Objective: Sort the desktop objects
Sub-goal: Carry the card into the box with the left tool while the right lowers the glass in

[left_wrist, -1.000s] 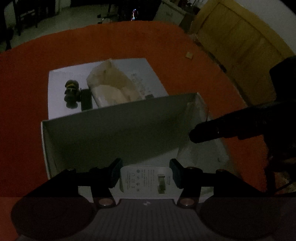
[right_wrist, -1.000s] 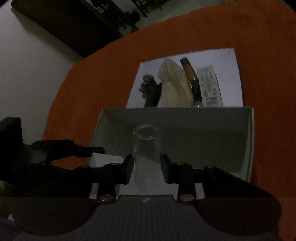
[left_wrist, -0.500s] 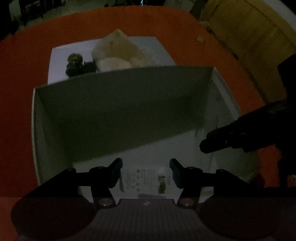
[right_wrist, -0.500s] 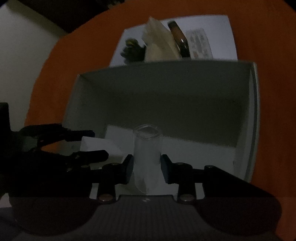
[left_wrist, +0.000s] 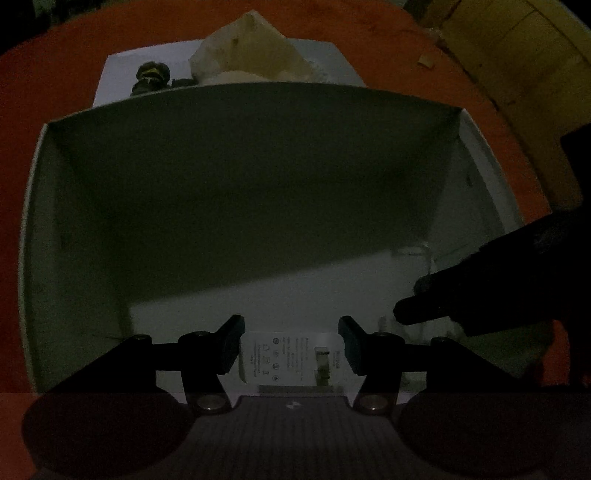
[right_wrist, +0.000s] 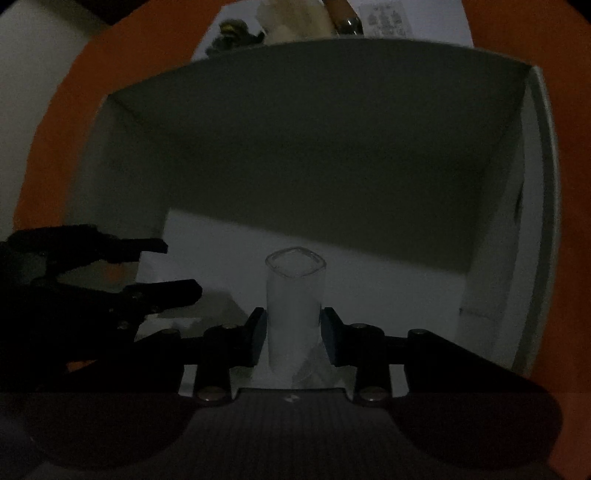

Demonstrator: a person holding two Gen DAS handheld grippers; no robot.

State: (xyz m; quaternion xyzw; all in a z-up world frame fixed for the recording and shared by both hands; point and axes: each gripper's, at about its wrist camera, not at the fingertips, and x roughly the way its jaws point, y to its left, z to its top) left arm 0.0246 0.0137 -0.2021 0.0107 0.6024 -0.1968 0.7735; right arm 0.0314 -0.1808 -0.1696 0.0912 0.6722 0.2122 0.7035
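An open white box (left_wrist: 35, 229) fills both views, seen from above its near edge. My left gripper (left_wrist: 291, 339) is shut on a white power adapter (left_wrist: 291, 356) with printed marks, held low inside the box near the floor. My right gripper (right_wrist: 293, 332) is shut on a clear, upright tumbler (right_wrist: 295, 291), also inside the white box (right_wrist: 532, 221). From the right wrist view the left gripper (right_wrist: 166, 266) shows at the left as two dark fingers. From the left wrist view a dark finger of the right gripper (left_wrist: 424, 299) reaches in at the right.
Behind the box, a white sheet (left_wrist: 110, 77) holds a small dark figurine (left_wrist: 149, 75), a crumpled beige bag (left_wrist: 251, 48), a brown pen-like item (right_wrist: 345, 18) and a remote (right_wrist: 391, 16). An orange tablecloth (left_wrist: 55, 66) covers the table. A wooden cabinet (left_wrist: 517, 55) stands at the far right.
Both grippers have moved forward and down into the white box, each still holding its object. The box walls now fill the views and the items behind sit near the top edge.
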